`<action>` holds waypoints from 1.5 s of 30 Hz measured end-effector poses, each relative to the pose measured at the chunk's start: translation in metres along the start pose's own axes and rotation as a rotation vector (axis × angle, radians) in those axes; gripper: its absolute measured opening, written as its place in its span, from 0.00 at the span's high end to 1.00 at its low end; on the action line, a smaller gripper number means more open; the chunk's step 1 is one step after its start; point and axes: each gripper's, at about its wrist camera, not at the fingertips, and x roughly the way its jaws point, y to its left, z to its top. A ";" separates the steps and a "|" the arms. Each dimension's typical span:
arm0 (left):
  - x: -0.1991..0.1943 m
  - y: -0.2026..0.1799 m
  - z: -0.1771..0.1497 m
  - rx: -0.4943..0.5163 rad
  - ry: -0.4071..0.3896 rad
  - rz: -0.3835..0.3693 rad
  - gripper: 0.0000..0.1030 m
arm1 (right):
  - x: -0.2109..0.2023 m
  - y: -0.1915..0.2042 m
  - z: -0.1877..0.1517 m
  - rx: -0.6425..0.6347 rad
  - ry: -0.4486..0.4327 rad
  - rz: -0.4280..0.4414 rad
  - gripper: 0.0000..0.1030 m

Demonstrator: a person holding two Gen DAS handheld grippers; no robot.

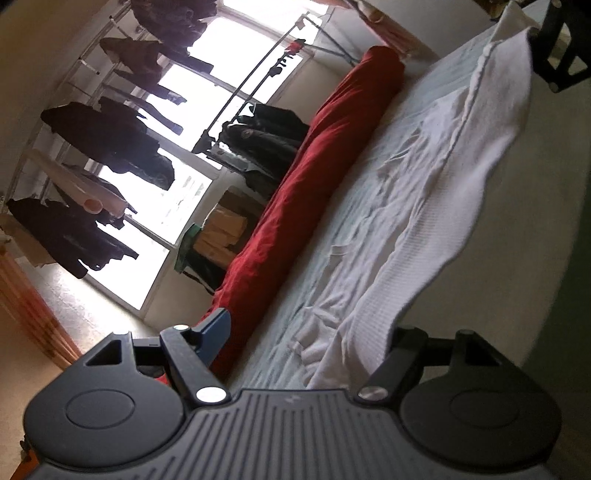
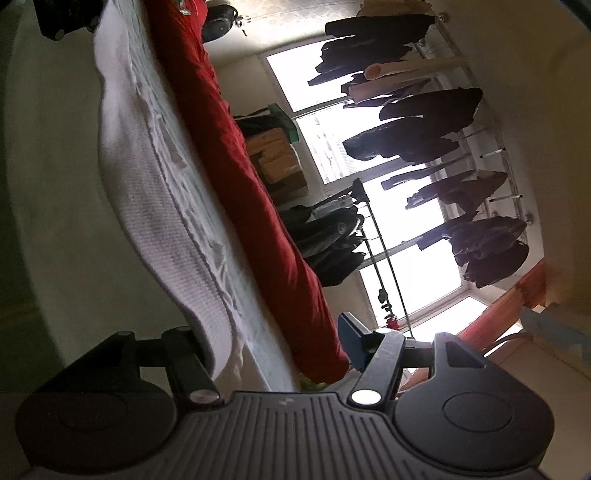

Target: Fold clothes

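**Left wrist view.** The left claw (image 1: 310,328) is seen spread wide, with one blue pad (image 1: 216,332) bare on the picture's left side. The opposite finger is covered by the near end of the white waffle-knit garment (image 1: 424,206). Nothing is pinched between the pads; the cloth is only draped over that one finger. From there the garment is stretched ahead of the claw, lifted off the bed (image 1: 325,229). Its far end is met by the right claw (image 1: 557,55), far ahead at the upper right. How it is held there cannot be told. Crumpled folds of the garment are noted lying on the pale sheet just ahead of the claw. Beyond the bare pad a long red rolled blanket (image 1: 325,147) is laid along the bed's far side. Further off, dark clothes (image 1: 110,136) are hung before a bright window (image 1: 236,48).

**Right wrist view.** The right claw (image 2: 266,328) is likewise found spread. Its blue pad (image 2: 354,332) is free, and the other finger is hidden under the white garment (image 2: 147,184), which is hung over it, not clamped. The cloth is run straight ahead to the left claw (image 2: 62,18), at the upper left. The red rolled blanket (image 2: 251,184) is seen ahead, between the two fingers' lines. Cardboard boxes (image 2: 277,158) and a rail of dark jackets (image 2: 332,236) are noted beyond it.
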 end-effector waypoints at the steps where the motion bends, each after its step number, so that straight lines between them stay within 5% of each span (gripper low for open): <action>1: 0.006 0.001 0.002 0.000 0.002 0.005 0.25 | 0.006 0.000 0.000 0.000 -0.002 -0.004 0.32; 12: 0.086 0.011 0.020 -0.005 0.012 0.070 0.25 | 0.088 -0.009 0.013 -0.008 -0.013 -0.068 0.30; 20: 0.142 0.008 0.024 0.015 0.035 0.052 0.25 | 0.145 0.000 0.019 -0.023 -0.007 -0.048 0.30; 30: 0.176 0.004 0.014 -0.060 0.116 -0.124 0.25 | 0.192 0.006 0.010 0.085 0.088 0.185 0.27; 35: 0.143 0.011 0.004 -0.014 0.090 -0.189 0.18 | 0.176 -0.026 0.003 0.177 0.109 0.306 0.12; 42: 0.119 0.019 -0.021 -0.061 0.091 -0.256 0.18 | 0.148 -0.053 -0.023 0.316 0.114 0.489 0.12; 45: 0.128 0.025 -0.022 -0.089 0.100 -0.249 0.16 | 0.144 -0.047 -0.032 0.320 0.128 0.488 0.12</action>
